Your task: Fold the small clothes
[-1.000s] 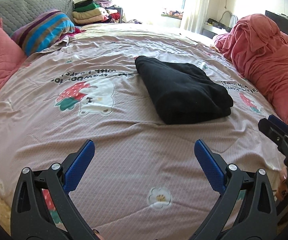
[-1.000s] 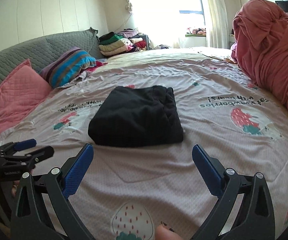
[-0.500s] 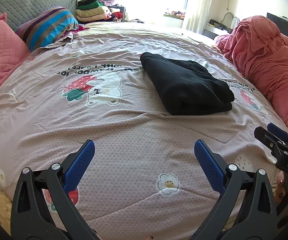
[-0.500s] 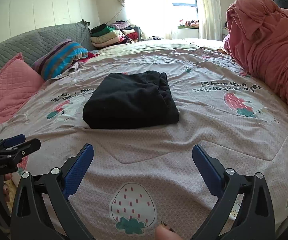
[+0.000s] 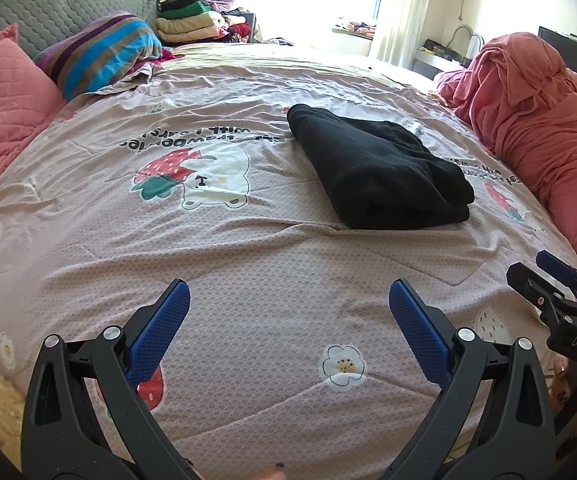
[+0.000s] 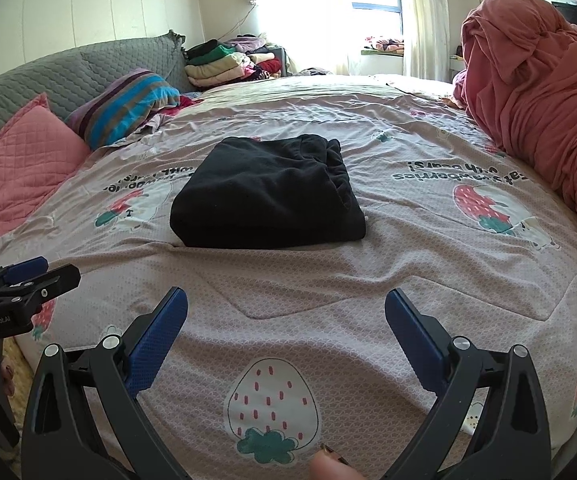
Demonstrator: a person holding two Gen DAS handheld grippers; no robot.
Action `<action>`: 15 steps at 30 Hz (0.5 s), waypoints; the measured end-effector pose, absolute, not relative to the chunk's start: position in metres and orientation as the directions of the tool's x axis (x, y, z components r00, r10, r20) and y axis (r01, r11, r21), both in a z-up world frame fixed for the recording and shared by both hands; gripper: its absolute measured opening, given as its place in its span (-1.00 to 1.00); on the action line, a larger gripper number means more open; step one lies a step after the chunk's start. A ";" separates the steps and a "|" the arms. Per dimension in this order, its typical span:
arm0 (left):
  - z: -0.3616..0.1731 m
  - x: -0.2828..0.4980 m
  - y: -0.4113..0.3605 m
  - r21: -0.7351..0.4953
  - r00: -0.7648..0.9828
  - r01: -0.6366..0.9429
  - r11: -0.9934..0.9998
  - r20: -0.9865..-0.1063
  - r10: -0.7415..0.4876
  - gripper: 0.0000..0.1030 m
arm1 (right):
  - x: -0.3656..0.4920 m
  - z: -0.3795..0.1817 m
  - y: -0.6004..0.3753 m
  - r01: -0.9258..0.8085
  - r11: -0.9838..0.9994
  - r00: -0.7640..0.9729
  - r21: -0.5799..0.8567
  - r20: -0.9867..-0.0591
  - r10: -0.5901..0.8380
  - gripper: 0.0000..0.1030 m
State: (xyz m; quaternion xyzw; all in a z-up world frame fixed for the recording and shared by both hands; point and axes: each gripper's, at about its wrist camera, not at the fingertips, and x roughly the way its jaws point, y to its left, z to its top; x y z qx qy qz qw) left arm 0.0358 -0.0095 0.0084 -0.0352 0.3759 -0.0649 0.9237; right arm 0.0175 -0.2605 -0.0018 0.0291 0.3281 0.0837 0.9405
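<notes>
A black garment (image 5: pixel 380 168) (image 6: pixel 266 194) lies folded into a thick rectangle in the middle of the bed, on the pink strawberry-print sheet (image 5: pixel 248 264) (image 6: pixel 408 248). My left gripper (image 5: pixel 288 300) hangs open over the sheet near the bed's front edge, well short of the garment, with nothing between its blue pads. My right gripper (image 6: pixel 286 308) is open too, also empty and short of the garment. Each gripper shows at the edge of the other's view: the right one (image 5: pixel 548 280) and the left one (image 6: pixel 28 276).
A heap of salmon-pink bedding (image 5: pixel 536 128) (image 6: pixel 536 92) fills the right side. Pink (image 5: pixel 4 96) and striped (image 5: pixel 100 52) pillows lean on a grey headboard (image 6: pixel 48 76) at left. Stacked folded clothes (image 6: pixel 224 60) sit at the far end by the window.
Both grippers have drawn back from the folded black garment toward the bed's front edge and risen a little. Both stayed open; the garment has not moved.
</notes>
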 end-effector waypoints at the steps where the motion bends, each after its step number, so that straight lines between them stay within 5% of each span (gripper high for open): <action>1: 0.008 0.036 -0.010 -0.112 0.708 0.092 0.989 -0.691 -0.145 0.82 | 0.017 -0.002 -0.260 -0.137 0.985 0.771 0.109 -0.612 0.175 0.91; 15: 0.005 0.035 -0.009 -0.113 0.703 0.076 0.991 -0.698 -0.134 0.82 | 0.016 -0.004 -0.261 -0.129 0.986 0.767 0.106 -0.619 0.167 0.91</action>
